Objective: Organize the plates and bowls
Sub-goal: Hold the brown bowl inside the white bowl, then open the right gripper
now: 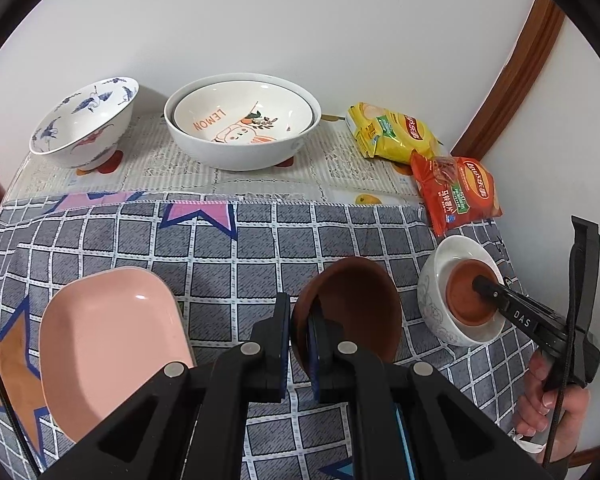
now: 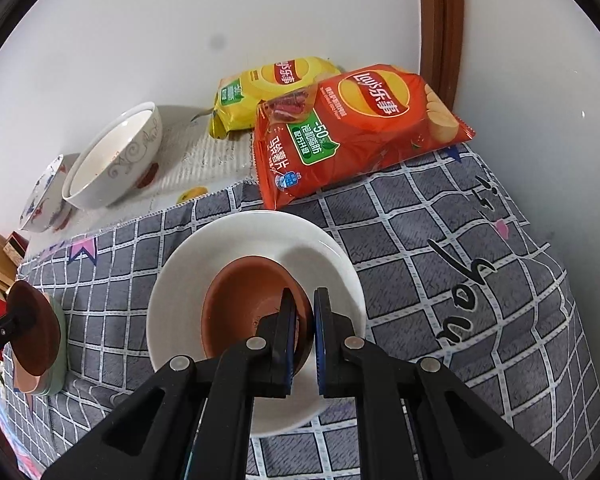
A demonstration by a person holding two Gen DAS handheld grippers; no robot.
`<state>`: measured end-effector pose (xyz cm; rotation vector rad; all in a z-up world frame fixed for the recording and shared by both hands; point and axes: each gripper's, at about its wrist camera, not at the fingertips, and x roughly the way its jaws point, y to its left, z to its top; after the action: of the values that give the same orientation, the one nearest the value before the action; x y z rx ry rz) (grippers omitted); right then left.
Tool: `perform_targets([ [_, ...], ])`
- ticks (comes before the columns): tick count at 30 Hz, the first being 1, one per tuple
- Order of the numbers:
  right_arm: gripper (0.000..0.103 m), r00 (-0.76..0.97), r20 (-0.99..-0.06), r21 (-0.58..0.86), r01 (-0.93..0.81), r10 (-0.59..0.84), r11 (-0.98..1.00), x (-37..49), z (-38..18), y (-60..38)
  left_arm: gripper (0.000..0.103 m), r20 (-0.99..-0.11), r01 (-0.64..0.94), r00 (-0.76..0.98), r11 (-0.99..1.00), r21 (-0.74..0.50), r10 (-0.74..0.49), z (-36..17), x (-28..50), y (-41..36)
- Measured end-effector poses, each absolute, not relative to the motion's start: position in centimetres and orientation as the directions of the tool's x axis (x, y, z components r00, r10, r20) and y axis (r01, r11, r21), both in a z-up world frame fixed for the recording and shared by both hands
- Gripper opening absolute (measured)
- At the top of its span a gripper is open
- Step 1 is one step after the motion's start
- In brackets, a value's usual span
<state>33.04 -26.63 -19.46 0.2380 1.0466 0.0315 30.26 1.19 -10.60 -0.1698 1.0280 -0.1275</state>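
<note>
"LEMON" bowl (image 1: 242, 120); "Lay's" red bag (image 2: 360, 132), "-50%"

Small bowl (image 2: 244, 304) inside white bowl (image 2: 188, 280), chip bags (image 2: 360, 132) behind.

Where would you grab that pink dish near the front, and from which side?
By its rim. The pink dish is shallow, with thin, upturned walls, so one finger probably goes inside and one outside the near edge, coming from above and the front. The left gripper beside it already pinches the brown bowl that way.
</note>
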Motion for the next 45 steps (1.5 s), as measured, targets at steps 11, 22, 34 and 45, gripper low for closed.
perform_targets([
  [11, 0.009, 0.481, -0.867, 0.184, 0.058, 0.134, 0.981, 34.0, -20.2, -25.6, 0.008, -0.845, 0.037, 0.496, 0.977, -0.209, -0.200, -11.4, 30.7, 0.8],
  [22, 0.008, 0.450, -0.888, 0.116, 0.017, 0.096, 0.993, 34.6, -20.6, -24.8, 0.008, -0.846, 0.041, 0.490, 0.975, -0.217, -0.209, -11.6, 30.8, 0.8],
  [34, 0.012, 0.398, -0.918, -0.035, -0.069, -0.004, 0.997, 35.9, -21.3, -22.8, 0.008, -0.848, 0.037, 0.482, 0.972, -0.233, -0.222, -11.8, 30.8, 0.9],
  [45, 0.016, 0.393, -0.919, -0.085, -0.127, -0.029, 0.988, 36.2, -21.9, -21.6, 0.008, -0.846, 0.038, 0.482, 0.971, -0.238, -0.226, -11.6, 30.7, 1.0],
])
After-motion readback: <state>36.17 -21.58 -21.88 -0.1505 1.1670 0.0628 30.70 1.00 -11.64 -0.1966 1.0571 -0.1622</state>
